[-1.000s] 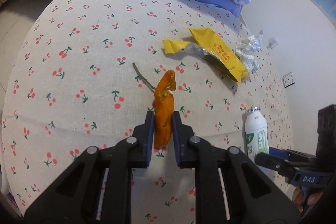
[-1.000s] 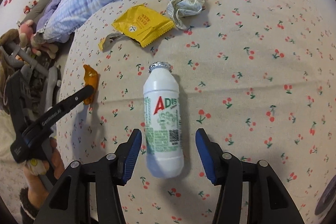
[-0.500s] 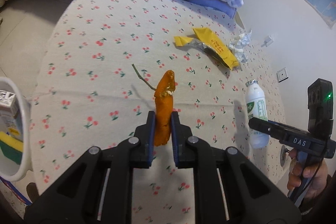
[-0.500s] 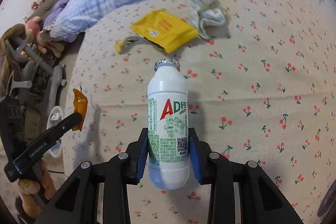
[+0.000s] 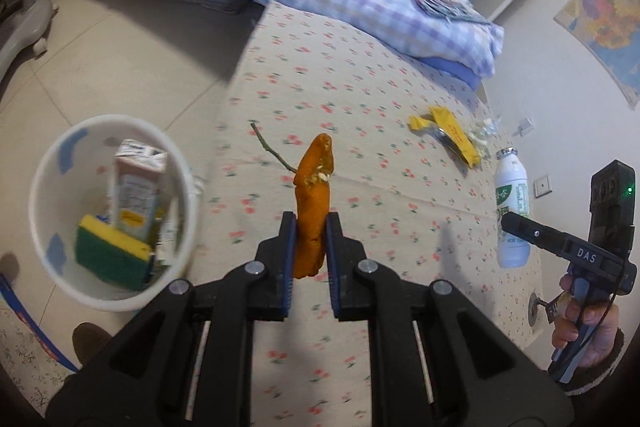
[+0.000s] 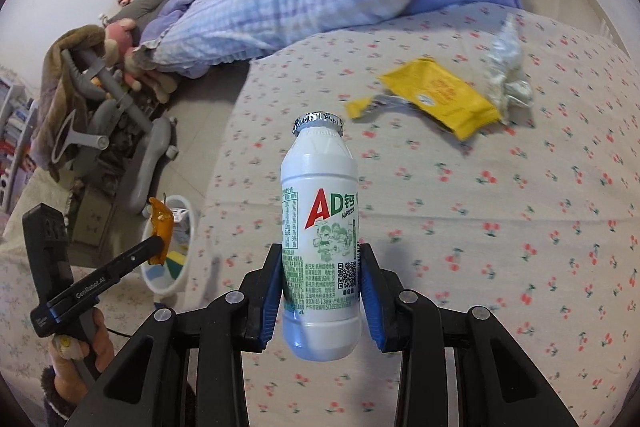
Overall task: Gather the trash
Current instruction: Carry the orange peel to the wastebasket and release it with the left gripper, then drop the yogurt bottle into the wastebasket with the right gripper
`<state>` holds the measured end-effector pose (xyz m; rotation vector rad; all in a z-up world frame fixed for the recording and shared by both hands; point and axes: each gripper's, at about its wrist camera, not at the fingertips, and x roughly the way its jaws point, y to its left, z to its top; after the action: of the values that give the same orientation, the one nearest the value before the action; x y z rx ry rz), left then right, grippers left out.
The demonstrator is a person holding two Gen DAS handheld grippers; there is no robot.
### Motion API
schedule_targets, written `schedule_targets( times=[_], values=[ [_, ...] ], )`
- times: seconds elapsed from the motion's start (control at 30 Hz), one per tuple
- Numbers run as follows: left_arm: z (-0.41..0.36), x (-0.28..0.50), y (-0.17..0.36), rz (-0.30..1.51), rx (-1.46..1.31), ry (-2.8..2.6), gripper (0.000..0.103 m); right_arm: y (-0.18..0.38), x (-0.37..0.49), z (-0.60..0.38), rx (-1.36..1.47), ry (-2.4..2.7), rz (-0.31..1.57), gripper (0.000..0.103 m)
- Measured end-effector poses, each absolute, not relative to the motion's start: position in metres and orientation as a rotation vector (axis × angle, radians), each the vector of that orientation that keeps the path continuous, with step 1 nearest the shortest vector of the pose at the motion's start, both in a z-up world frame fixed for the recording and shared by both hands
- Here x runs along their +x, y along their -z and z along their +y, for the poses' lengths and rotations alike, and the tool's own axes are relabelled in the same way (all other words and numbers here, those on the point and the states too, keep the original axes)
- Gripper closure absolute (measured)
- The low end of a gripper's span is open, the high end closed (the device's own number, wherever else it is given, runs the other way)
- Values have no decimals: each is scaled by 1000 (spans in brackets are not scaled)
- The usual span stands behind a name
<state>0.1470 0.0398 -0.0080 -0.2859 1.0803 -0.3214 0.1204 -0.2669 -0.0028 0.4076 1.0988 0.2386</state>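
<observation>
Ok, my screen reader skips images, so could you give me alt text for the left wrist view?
The left tongs grip an orange fruit peel above a cherry-print bedspread. A white plastic bin holding a green-and-yellow sponge and a carton stands on the floor to the left. At right, the right tongs hold a white drink bottle.

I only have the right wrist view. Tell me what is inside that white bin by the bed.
Observer: The white bin holds a small drink carton and a yellow-and-green sponge.
Operator: Report on the left tongs' grip on the orange peel.
Observer: The left tongs pinch the orange peel at its lower half; the tip sticks up, free.
Operator: Name anything on the bedspread that I miss.
Observer: A thin twig lies on the bedspread, beyond the peel.
</observation>
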Motion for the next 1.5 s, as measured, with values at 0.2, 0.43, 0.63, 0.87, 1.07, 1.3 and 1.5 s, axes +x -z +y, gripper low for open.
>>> schedule_targets(
  times=[0.2,0.43,0.63,0.87,1.07,1.3,1.5],
  values=[
    [95,140,14,1074,-320,225,87,-2,133,-217,375,-311,1090,66],
    [140,135,21,1061,-331,139,87,1,149,-161,340,-381,1099,66],
    [171,131,20,1039,-318,-1,24,6,160,-110,328,-451,1098,66],
    [202,120,29,1090,-227,-168,17,16,172,-52,300,-526,1101,66],
    [224,110,33,1104,-202,-217,14,30,180,-8,273,-573,1115,66],
    [238,106,34,1122,-230,-235,14,46,187,32,256,-619,1122,66],
    [240,106,34,1128,-238,-232,14,53,190,40,255,-625,1121,35]
  ],
)
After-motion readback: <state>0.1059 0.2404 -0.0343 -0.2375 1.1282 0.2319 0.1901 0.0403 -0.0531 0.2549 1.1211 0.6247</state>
